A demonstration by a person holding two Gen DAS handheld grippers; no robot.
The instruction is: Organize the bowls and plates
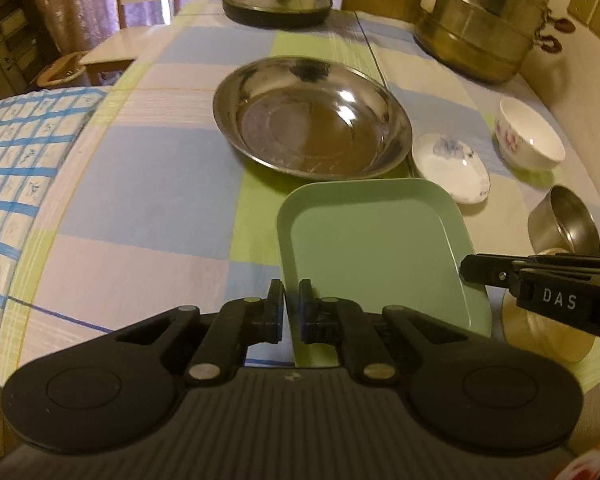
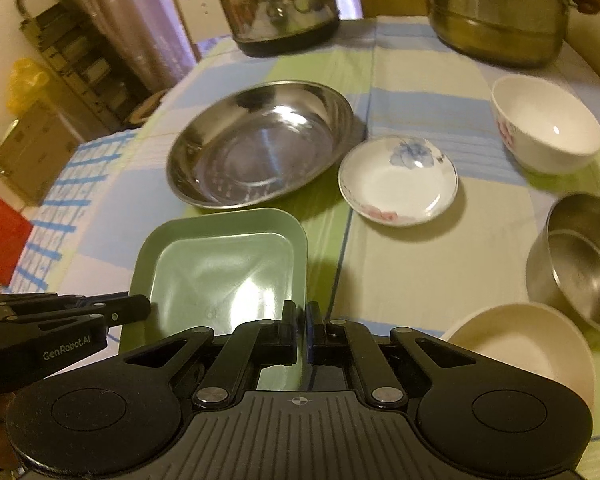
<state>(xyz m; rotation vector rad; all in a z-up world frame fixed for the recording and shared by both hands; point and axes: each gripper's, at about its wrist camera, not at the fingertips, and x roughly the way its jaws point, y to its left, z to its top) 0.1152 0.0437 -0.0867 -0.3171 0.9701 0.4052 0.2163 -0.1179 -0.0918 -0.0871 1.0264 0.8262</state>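
Two curtained windows (image 1: 80, 4) back the pastel checked tablecloth (image 1: 148, 184).

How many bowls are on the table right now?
3: a white ceramic bowl with pink flowers at the far right, a stainless steel bowl nearer along the right edge, and a plain cream bowl nearest. Others may lie outside the views.

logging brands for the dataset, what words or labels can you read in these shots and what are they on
"DAS" in white letters on the side of the right gripper, seen from the left wrist view.
"GenRobot.AI" in pale letters on the side of the left gripper, seen from the right wrist view.
No other text is readable; the dishes carry only flower patterns.
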